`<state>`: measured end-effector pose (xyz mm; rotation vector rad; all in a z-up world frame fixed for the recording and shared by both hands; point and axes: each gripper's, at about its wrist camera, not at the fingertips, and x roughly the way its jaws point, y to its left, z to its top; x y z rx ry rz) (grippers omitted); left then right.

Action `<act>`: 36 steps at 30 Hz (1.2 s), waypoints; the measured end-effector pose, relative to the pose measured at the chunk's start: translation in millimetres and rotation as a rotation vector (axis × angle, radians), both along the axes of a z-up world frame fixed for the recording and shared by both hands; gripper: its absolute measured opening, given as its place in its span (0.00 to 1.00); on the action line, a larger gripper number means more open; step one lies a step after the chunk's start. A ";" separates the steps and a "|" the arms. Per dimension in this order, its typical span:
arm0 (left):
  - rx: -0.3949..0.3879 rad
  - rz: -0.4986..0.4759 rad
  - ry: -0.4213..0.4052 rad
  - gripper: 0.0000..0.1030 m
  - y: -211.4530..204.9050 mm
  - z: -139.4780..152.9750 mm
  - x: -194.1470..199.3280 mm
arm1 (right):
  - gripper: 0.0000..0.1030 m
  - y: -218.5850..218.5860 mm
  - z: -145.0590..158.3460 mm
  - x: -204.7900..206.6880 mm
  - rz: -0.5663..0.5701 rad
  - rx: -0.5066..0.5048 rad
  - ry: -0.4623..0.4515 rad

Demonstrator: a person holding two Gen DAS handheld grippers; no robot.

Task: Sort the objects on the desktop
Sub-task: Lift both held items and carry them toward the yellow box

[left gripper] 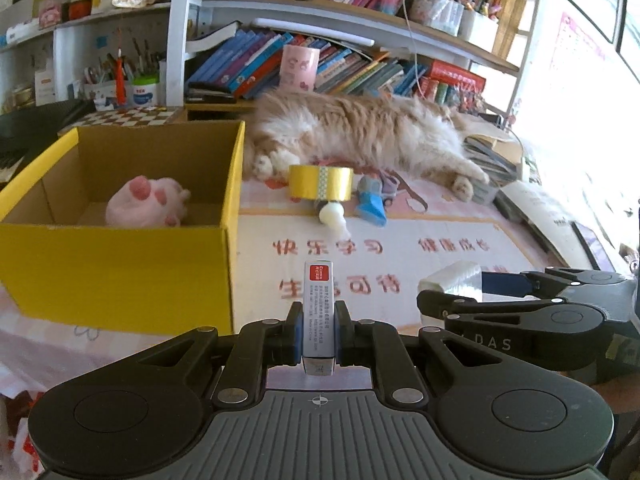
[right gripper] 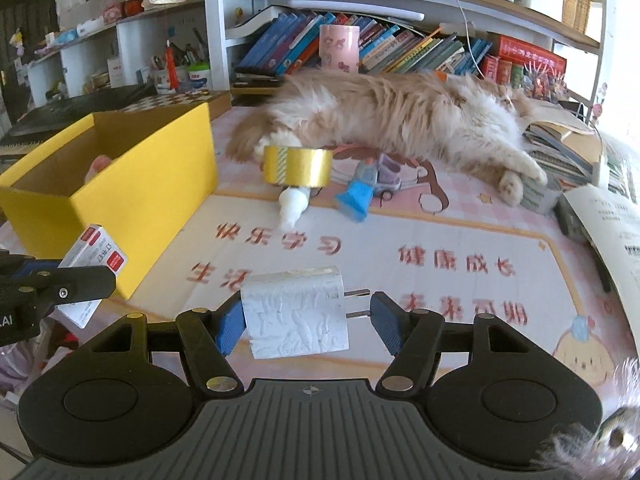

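In the right wrist view the yellow cardboard box (right gripper: 120,184) hides nearly all of the pink paw-shaped plush (right gripper: 98,164); only a pink edge clears the wall. The left gripper (right gripper: 72,284) is cut off by the left edge, and its finger covers the middle of the small staples box (right gripper: 96,256). The print on that box (left gripper: 318,304) is too small to read in the left wrist view (only the red label stands out). The roll of yellow tape (left gripper: 320,182) covers the top of the white glue bottle (left gripper: 332,218). The window side at the right is washed out by glare. A furry thing (right gripper: 592,440) at the lower right corner is blurred and cropped.
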<state>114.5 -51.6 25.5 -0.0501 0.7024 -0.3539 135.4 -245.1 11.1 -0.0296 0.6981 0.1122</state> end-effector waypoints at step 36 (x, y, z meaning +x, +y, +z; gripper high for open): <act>-0.026 0.117 0.070 0.13 93.6 -11.1 -106.3 | 0.61 102.5 -13.4 -105.7 0.145 0.029 0.076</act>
